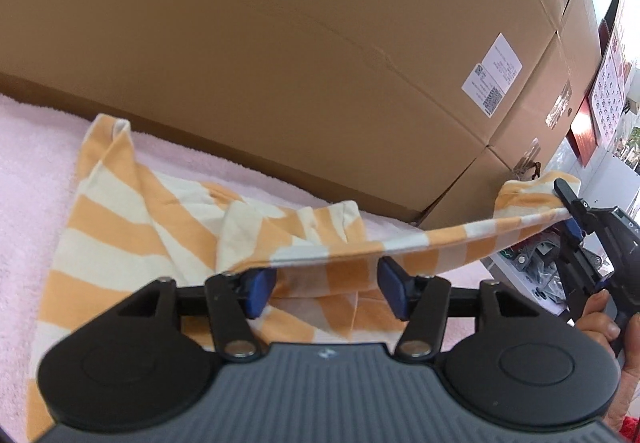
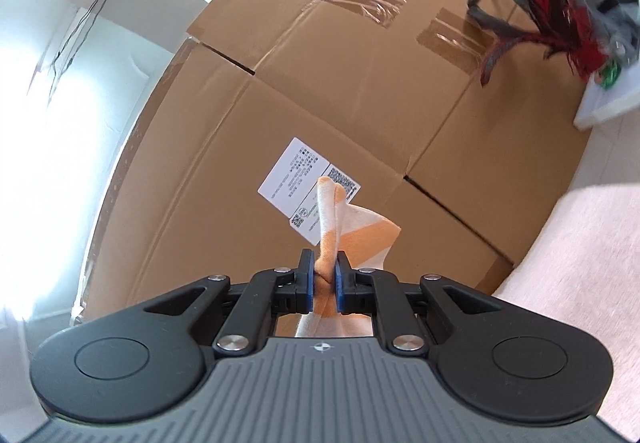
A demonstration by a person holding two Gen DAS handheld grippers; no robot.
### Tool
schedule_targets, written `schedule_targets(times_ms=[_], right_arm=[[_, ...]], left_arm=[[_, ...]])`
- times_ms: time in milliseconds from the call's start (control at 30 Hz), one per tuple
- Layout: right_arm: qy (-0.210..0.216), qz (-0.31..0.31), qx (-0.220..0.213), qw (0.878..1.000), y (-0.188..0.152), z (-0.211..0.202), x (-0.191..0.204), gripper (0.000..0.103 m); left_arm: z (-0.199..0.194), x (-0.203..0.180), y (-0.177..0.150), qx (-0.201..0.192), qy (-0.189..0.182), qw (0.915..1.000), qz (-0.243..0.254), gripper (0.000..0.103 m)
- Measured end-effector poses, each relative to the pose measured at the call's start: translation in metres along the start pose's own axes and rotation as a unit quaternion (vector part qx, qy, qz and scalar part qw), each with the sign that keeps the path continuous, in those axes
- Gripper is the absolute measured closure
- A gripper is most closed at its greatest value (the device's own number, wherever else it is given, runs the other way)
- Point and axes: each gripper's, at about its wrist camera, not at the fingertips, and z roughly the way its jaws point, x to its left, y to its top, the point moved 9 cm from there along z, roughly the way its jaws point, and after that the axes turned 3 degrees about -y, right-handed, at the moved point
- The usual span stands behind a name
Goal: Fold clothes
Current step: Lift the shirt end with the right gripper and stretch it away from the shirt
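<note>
Your right tool (image 2: 323, 293) was clamped on a bunched end of the striped shirt (image 1: 132, 227) and held it up off the pink towel (image 1: 28, 179), so a taut edge ran from there back to the heap, most likely to straighten the cloth for a fold. Your left tool (image 1: 324, 289) stood with its jaws apart either side of that stretched edge, gripping nothing. The rest of the shirt lay crumpled on the towel, just before the boxes (image 1: 280, 43).

Orange-and-cream striped garment (image 1: 132, 227), crumpled, one edge lifted taut
</note>
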Motion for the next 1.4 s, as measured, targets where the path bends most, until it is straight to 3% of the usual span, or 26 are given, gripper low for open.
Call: schedule_targets(times_ms=[100,300,667,767,900,1033,1300,1400], right_arm=[[-0.02,-0.029,-0.005,0.999,0.001,0.0,0.004,0.092],[-0.031,-0.025,-0.016,0.999,0.026,0.012,0.015,0.092],[0.038,0.076,-0.029,0.996,0.062,0.022,0.05,0.092],[0.044,0.064,-0.037,0.996,0.064,0.016,0.064,0.092],[-0.031,-0.031,0.002,0.999,0.047,0.007,0.059,0.092],[-0.128,-0.104,0.026,0.986,0.022,-0.023,0.023,0.095],[-0.245,-0.053,0.06,0.966,0.003,-0.082,-0.063,0.094],[-0.279,-0.048,0.079,0.956,-0.006,-0.09,-0.081,0.086]], left_arm=[[0.002,-0.007,-0.004,0.016,-0.012,0.9997,0.011,0.039],[0.006,-0.024,-0.014,0.049,-0.043,0.9974,0.032,0.037],[0.012,-0.031,-0.023,0.076,-0.043,0.9949,0.052,0.023],[0.012,-0.032,-0.023,0.079,-0.044,0.9943,0.056,0.02],[0.012,-0.031,-0.023,0.081,-0.046,0.9942,0.053,0.02],[0.012,-0.033,-0.024,0.084,-0.044,0.9937,0.06,0.018],[0.013,-0.034,-0.024,0.087,-0.046,0.9929,0.066,0.015],[0.013,-0.035,-0.025,0.088,-0.049,0.9928,0.066,0.013]])
